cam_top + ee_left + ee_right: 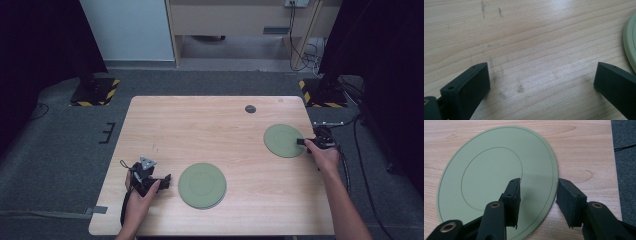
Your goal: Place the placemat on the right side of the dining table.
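My right tongs [537, 195] sit at the right edge of the table [220, 120], straddling the rim of a flat green plate [494, 170]. One jaw rests over the plate's face, the other stands just outside its rim over bare wood. There is a clear gap between the pads and the rim, so the jaws are part open and gripping nothing. In the high view that plate [283, 140] lies near the table's right edge, toward the far side. My left tongs [541, 82] hover near the front left corner with the jaws wide and only wood grain between them. A stack of green plates [202, 185] lies just beside them, near the front edge.
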